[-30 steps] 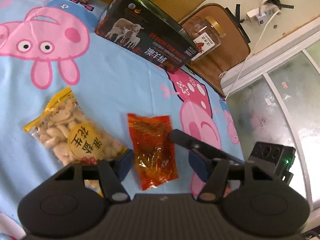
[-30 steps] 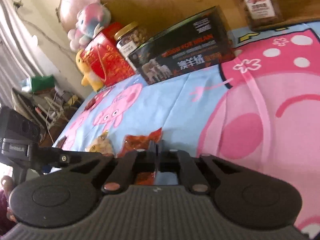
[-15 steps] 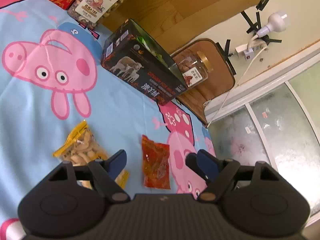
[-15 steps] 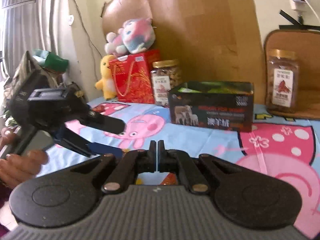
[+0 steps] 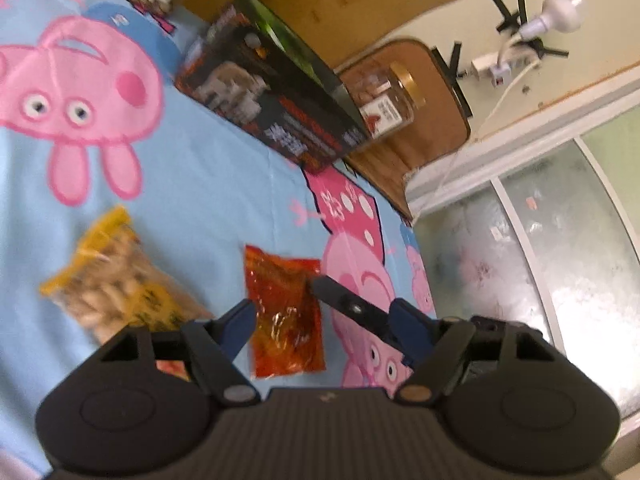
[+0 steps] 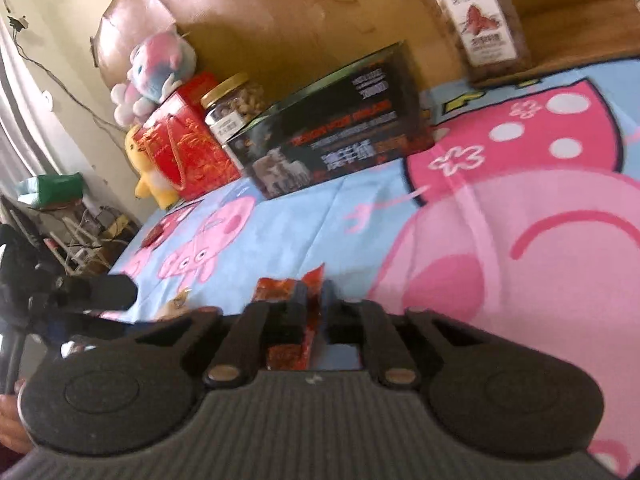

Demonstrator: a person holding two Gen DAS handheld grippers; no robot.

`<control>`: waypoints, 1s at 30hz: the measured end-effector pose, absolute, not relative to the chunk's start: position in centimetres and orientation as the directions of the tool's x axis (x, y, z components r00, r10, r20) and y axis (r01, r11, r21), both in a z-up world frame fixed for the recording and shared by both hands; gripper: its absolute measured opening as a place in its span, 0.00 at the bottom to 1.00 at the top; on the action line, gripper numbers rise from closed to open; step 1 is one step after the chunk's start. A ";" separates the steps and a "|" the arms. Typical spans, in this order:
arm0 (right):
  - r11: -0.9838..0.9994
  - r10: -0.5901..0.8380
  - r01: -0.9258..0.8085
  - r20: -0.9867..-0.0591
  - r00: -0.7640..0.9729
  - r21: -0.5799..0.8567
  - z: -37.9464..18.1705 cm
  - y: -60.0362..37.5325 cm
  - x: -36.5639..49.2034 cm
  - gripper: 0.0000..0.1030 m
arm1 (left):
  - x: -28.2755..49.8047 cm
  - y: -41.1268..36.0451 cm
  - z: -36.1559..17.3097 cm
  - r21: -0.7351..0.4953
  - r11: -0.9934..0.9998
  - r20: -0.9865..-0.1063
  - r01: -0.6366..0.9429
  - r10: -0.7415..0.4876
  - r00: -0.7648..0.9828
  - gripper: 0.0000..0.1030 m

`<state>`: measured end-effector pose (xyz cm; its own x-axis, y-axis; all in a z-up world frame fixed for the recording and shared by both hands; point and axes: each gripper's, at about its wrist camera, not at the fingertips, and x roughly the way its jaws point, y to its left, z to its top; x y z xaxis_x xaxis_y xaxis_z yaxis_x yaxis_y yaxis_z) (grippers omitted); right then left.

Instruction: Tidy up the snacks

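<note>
In the left wrist view, the left gripper (image 5: 324,318) is hanging over a soft blue cartoon-pig bedsheet (image 5: 208,200). Its jaws are closing but not pressing anything, with a glossy, crinkled red snack pouch (image 5: 286,312) lying flat between and beyond them. The right gripper (image 5: 320,285) is reaching in from the right, its dark tip touching the pouch's right edge. Left of the pouch a clear bag of pale nuts (image 5: 120,292) with yellow trim is lying, apart from it. Farther off a black rectangular box (image 5: 272,96) is standing, with a gold-lidded plastic jar (image 5: 384,100) behind it on a brown mat.

The right wrist view is showing what the other cannot: a red gift bag (image 6: 184,148), a second nut jar (image 6: 234,110) and plush toys (image 6: 156,68) along the board. Here the right gripper (image 6: 316,308) is nearly clenched, with the red pouch's (image 6: 280,292) edge in the narrow gap between its fingers; whether it is pinched I cannot tell. Open sheet is stretching between the pouch and the box.
</note>
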<state>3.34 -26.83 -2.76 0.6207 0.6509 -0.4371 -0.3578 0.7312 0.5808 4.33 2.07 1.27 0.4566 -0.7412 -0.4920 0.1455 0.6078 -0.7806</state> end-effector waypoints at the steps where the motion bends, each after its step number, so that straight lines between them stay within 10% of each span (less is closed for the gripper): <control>1: 0.717 0.666 -0.373 -0.419 0.617 0.589 -2.3 -26.9 2.8 0.04 | 4.2 2.6 1.5 -0.783 0.605 -0.486 0.143 -0.739 0.466 0.72; 11: 0.718 0.695 -0.598 -0.331 0.638 0.357 3.2 -20.8 -1.7 0.03 | 2.4 7.3 3.1 -0.797 0.590 -0.430 0.132 -0.707 0.561 0.77; 21: 0.633 0.766 -0.697 -0.405 0.499 0.337 0.5 -19.0 -3.3 0.49 | 0.9 8.4 2.1 -0.766 0.630 -0.467 0.127 -0.682 0.562 0.78; 30: 0.646 0.750 -0.672 -0.469 0.467 0.363 -1.6 -20.1 -4.3 0.53 | -1.7 9.4 1.5 -0.702 0.696 -0.516 0.150 -0.643 0.566 0.78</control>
